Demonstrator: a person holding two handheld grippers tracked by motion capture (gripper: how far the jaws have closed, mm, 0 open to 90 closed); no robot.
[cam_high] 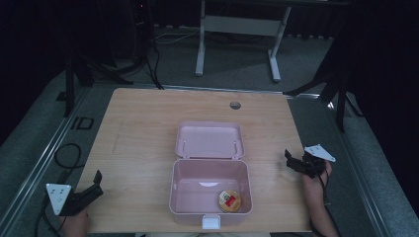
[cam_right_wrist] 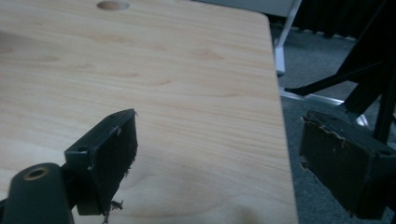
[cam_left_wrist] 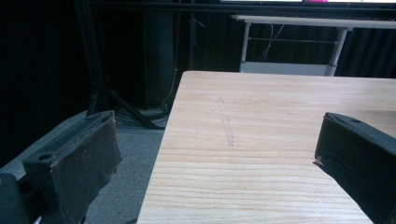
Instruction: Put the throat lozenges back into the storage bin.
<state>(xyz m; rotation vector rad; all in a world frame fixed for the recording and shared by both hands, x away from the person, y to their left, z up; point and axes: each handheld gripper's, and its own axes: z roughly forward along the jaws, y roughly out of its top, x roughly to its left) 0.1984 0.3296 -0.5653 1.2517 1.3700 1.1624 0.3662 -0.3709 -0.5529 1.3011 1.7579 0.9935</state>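
Observation:
A pink box (cam_high: 178, 197) stands open in the middle of the wooden table (cam_high: 138, 143), its lid (cam_high: 210, 140) laid flat behind it. Inside, at the front right corner, lies a round gold tin with a red label (cam_high: 229, 200). My left gripper (cam_high: 96, 183) rests at the table's front left corner, jaws wide apart and empty (cam_left_wrist: 217, 154). At the table's right edge my right gripper (cam_high: 291, 160) is held open, nothing between its fingers (cam_right_wrist: 219, 161). Both grippers are well apart from the box.
A round cable hole (cam_high: 235, 105) sits near the table's far edge. A white desk frame (cam_high: 237, 29) stands on the grey carpet behind. Black stand legs (cam_high: 336, 89) flank the table on both sides, and a cable (cam_high: 66, 153) loops on the floor at left.

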